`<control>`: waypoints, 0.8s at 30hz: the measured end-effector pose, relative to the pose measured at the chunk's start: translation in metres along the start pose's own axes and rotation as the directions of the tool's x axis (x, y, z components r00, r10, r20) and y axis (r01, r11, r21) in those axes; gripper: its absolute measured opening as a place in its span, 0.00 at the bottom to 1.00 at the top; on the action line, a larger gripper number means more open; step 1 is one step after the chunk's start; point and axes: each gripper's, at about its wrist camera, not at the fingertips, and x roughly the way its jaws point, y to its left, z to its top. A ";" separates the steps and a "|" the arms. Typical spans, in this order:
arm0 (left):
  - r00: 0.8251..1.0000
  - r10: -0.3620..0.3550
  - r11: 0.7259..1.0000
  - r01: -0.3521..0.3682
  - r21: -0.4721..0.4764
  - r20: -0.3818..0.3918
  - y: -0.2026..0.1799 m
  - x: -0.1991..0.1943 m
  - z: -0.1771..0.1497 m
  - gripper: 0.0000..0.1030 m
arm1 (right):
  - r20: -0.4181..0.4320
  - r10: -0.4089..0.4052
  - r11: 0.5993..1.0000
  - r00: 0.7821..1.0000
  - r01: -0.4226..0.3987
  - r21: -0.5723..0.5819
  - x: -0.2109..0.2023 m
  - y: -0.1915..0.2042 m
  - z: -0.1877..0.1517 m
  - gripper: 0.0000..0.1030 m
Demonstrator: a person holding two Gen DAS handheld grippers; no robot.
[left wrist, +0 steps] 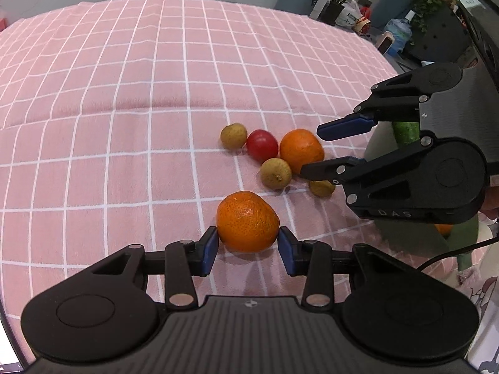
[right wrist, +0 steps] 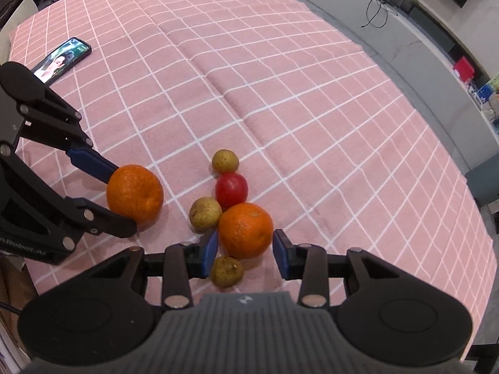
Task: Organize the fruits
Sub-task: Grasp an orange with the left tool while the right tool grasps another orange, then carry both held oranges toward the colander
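My left gripper (left wrist: 248, 239) has its blue pads against both sides of an orange (left wrist: 247, 221), shut on it just above the pink checked cloth (left wrist: 124, 124); the same orange shows in the right wrist view (right wrist: 134, 192). My right gripper (right wrist: 244, 245) is open, its pads either side of a second orange (right wrist: 245, 230), a small gap on the right. Around that orange lie a red tomato (right wrist: 231, 189) and three small yellow-green fruits (right wrist: 225, 161) (right wrist: 205, 213) (right wrist: 226, 271). The right gripper also shows in the left wrist view (left wrist: 330, 149).
A phone (right wrist: 62, 59) with a lit screen lies on the cloth at the far left. A green object (left wrist: 405, 131) sits behind the right gripper. Plants and clutter (left wrist: 389, 9) stand beyond the table's far right edge.
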 end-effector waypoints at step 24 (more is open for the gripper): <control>0.998 0.028 0.999 -0.030 0.030 0.058 -0.024 0.015 0.004 0.46 | 0.000 -0.103 0.993 0.995 0.103 -0.052 0.016 0.006 0.003 0.31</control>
